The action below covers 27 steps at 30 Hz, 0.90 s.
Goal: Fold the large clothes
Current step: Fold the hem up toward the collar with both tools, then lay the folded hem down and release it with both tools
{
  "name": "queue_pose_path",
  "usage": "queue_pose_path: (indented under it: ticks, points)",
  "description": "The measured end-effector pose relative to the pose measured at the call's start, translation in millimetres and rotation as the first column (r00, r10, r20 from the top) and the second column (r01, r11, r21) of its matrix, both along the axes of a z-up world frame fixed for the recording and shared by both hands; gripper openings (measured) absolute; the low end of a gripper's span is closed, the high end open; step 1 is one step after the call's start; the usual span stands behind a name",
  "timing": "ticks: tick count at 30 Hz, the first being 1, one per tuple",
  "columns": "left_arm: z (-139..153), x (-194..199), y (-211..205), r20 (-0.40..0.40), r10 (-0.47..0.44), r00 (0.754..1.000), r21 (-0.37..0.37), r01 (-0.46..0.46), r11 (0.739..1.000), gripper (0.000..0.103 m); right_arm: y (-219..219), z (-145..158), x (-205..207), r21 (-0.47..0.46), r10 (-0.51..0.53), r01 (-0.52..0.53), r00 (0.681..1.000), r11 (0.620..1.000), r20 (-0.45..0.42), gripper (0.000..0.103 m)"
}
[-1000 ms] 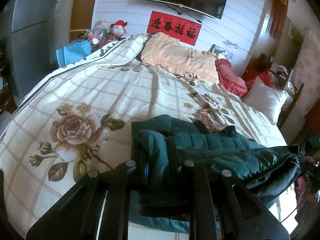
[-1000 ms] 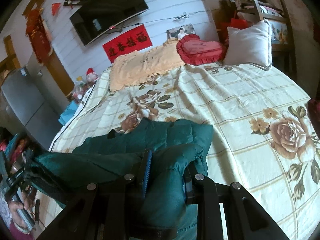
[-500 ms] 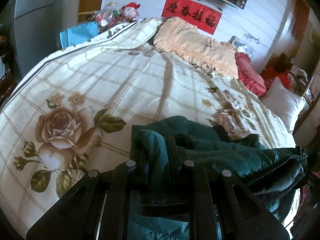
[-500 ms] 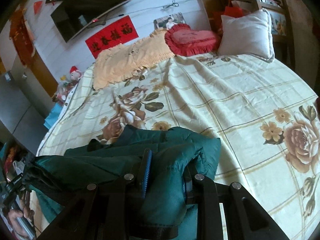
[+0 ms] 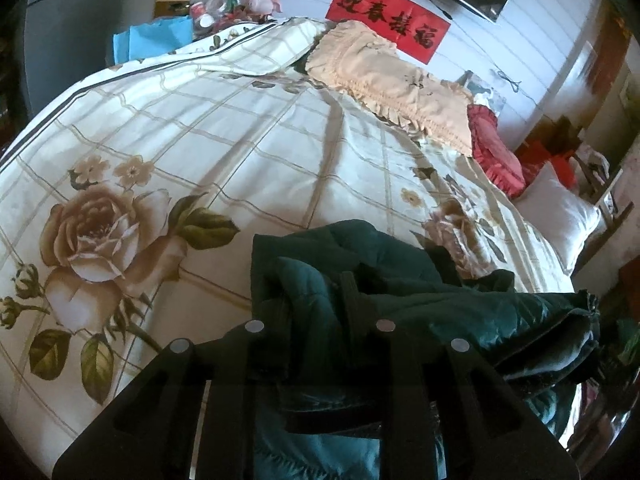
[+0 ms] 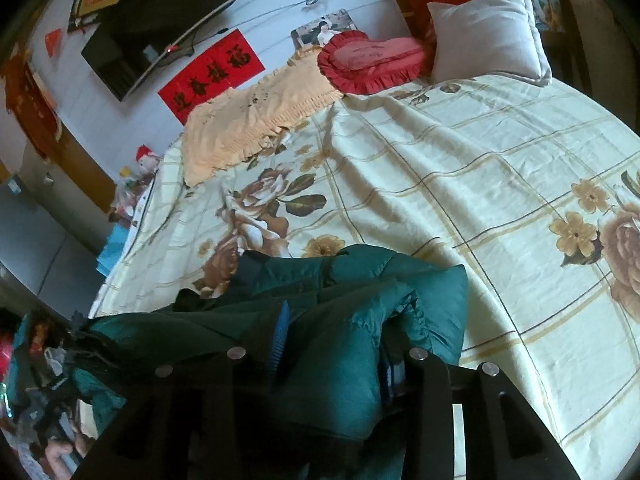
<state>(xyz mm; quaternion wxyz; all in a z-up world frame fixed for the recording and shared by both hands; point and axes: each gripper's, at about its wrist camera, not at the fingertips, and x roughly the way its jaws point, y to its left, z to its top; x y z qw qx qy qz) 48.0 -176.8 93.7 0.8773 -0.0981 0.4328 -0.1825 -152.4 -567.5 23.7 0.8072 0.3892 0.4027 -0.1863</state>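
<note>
A dark green quilted jacket (image 5: 420, 292) lies bunched at the near edge of the bed, stretched between both grippers. My left gripper (image 5: 316, 304) is shut on a fold at the jacket's left end. My right gripper (image 6: 332, 336) is shut on a thick fold at the jacket's (image 6: 352, 292) right end. The rest of the jacket sags toward the bed edge, and its lower part is hidden behind the gripper bodies.
The bed has a cream floral cover (image 5: 224, 148) (image 6: 460, 184). At its far end lie a peach pillow (image 5: 392, 80), a red heart cushion (image 6: 372, 60) and a white pillow (image 6: 488, 36). A TV (image 6: 160, 28) hangs on the wall. Clutter stands beside the bed (image 6: 36, 364).
Both grippers have moved forward over the bed with the jacket held. The far pillows and wall appear nearer, and more of the jacket rests on the cover.
</note>
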Motion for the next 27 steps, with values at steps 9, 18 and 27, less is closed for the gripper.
queue_pose_path:
  ticks: [9,18,27]
  points:
    - [20.6,-9.2,9.8,0.013,-0.062,0.998,-0.01,0.062,0.998,0.023,-0.1,23.5,-12.2,-0.015,0.023,-0.023,1.0,1.0,0.009,0.044]
    - [26.3,-10.2,16.0,-0.007,-0.079,0.997,-0.056,0.079,0.995,0.031,-5.0,44.8,-16.5,0.018,-0.022,0.02,0.994,1.0,0.109,0.071]
    - [57.7,-28.4,42.2,0.122,0.026,0.992,-0.16,-0.007,0.987,0.087,25.7,68.5,-19.9,-0.075,0.068,-0.06,0.992,0.995,0.11,0.074]
